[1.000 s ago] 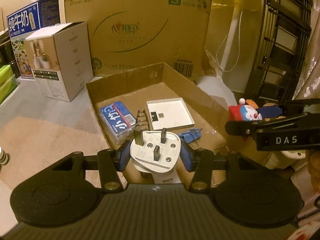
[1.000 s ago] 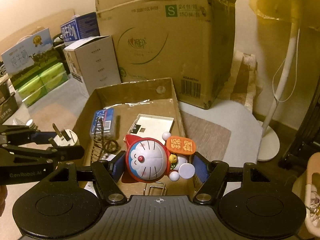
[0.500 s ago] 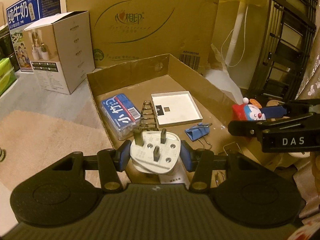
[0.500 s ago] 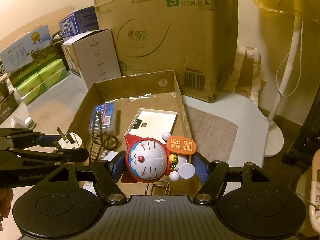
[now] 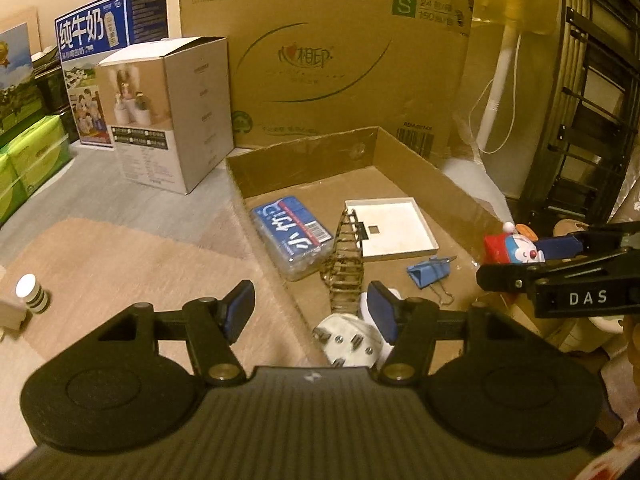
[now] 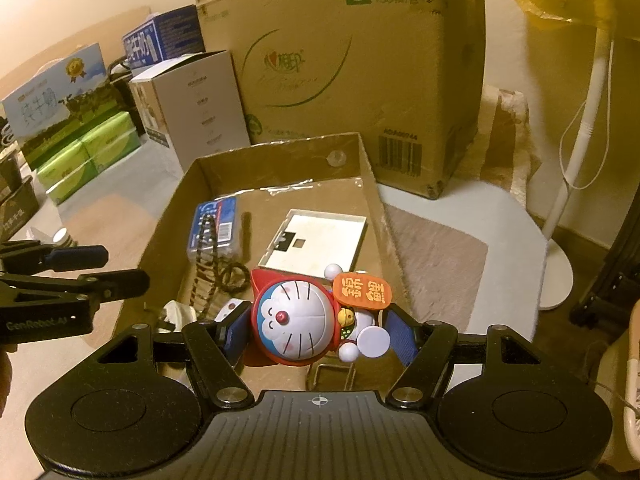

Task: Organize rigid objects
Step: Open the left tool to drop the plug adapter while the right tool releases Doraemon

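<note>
My left gripper is open and empty above the near left wall of the shallow cardboard tray. The white three-pin plug lies in the tray just below its right finger. My right gripper is shut on the Doraemon figure and holds it above the tray's near right part; the figure also shows in the left wrist view. In the tray lie a blue battery pack, a white square lid, a blue binder clip and a wire spring rack.
A large cardboard box stands behind the tray, with a white carton and milk cartons to its left. A fan stand and a black rack are on the right. A small striped bottle stands on the rug at left.
My left gripper has opened and let go of the white plug, which now lies in the tray. It has shifted left. The right gripper still holds the Doraemon figure, little moved.
</note>
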`<state>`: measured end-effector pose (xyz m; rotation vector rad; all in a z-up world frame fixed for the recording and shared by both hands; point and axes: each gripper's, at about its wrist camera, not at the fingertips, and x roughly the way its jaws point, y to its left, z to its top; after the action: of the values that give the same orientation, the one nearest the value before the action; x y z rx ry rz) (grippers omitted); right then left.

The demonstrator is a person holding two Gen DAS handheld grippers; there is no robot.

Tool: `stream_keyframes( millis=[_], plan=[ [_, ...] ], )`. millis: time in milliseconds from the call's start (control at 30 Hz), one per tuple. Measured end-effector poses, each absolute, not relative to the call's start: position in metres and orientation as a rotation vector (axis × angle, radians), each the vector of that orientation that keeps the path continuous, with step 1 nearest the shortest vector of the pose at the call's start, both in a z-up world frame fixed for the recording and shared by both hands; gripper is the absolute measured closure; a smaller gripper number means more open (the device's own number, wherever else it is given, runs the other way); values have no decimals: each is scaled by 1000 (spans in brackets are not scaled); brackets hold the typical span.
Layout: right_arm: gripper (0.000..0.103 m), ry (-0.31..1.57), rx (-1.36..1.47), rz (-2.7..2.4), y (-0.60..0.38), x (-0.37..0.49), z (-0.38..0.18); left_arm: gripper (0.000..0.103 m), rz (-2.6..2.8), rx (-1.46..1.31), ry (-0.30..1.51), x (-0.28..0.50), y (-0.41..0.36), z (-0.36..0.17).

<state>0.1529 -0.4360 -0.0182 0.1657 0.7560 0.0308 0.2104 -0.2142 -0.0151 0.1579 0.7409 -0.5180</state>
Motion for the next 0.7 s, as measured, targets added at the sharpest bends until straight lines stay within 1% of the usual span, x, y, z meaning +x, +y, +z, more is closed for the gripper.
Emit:
stream_keyframes(
  millis=[700],
  plan=[
    [33,758,169,54,-425,156,-17,44,-529,150,751,205,-209,-16]
  ],
)
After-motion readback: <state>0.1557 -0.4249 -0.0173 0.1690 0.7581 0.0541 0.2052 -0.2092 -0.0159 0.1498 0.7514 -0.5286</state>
